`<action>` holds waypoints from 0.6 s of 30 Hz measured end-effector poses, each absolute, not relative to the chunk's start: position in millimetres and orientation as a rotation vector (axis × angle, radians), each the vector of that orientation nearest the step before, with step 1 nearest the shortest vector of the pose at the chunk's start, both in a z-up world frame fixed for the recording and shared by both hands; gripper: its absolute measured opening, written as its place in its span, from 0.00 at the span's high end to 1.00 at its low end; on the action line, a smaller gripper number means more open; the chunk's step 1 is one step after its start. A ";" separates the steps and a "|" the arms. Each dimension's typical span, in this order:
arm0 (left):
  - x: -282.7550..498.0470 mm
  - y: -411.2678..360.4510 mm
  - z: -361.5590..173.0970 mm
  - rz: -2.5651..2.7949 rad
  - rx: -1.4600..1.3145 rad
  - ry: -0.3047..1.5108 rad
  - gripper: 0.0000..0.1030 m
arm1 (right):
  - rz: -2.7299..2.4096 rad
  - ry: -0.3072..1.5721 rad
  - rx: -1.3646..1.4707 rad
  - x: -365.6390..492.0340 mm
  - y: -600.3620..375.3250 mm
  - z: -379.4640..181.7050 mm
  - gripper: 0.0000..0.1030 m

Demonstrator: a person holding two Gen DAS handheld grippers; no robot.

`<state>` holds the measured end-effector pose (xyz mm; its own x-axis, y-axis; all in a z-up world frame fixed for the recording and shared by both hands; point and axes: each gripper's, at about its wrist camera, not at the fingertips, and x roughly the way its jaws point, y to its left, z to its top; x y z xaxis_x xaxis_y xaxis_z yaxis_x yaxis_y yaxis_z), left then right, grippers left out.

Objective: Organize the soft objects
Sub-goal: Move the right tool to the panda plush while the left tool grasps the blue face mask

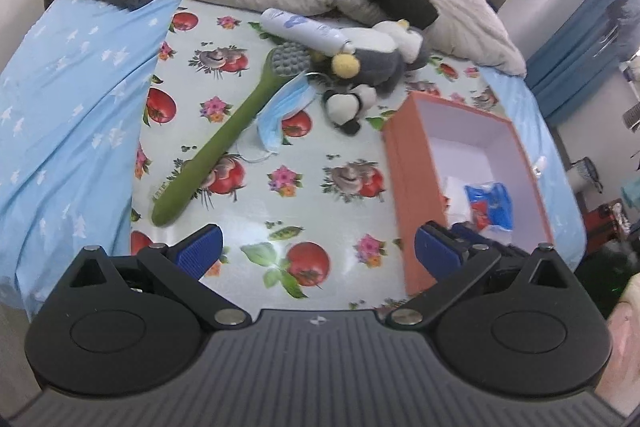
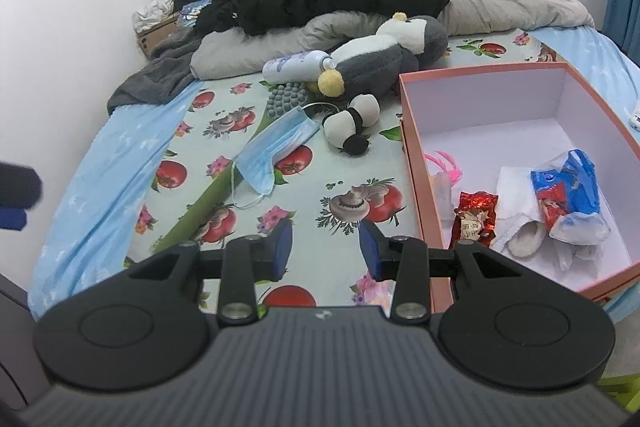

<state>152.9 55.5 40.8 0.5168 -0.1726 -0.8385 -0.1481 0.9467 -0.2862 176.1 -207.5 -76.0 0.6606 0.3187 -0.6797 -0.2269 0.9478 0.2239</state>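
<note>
Two plush toys, one mask; both grippers fingers apart, empty.

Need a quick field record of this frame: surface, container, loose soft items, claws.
surface: patterned cloth on bed
container: open pink box, wrappers and small items inside
loose soft items: face mask, small panda plush, grey penguin plush
other: green brush, white bottle
left claw: open, empty
right claw: open, empty
</note>
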 end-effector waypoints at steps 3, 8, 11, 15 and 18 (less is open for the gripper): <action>173.0 63.1 13.9 -0.011 -0.334 1.024 0.00 | 0.306 0.800 0.120 190.8 -203.4 -84.7 0.61; 214.6 76.7 -40.6 0.011 -0.314 1.036 0.00 | 0.311 0.814 0.113 221.1 -193.1 -101.0 0.61; 240.3 80.6 -74.3 0.007 -0.288 1.052 0.00 | 0.311 0.824 0.110 241.1 -187.2 -112.3 0.61; 276.2 82.3 -117.6 0.002 -0.224 1.066 0.00 | 0.309 0.850 0.115 273.0 -177.5 -131.6 0.61; 300.4 81.6 -142.5 0.009 -0.168 1.058 0.00 | 0.311 0.866 0.116 298.0 -167.9 -145.4 0.61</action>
<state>300.4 81.6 -142.5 0.4918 -0.0729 -0.8677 -0.0881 0.9872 -0.1329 298.0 -167.9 -145.4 0.6062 0.3149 -0.7303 -0.2211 0.9488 0.2256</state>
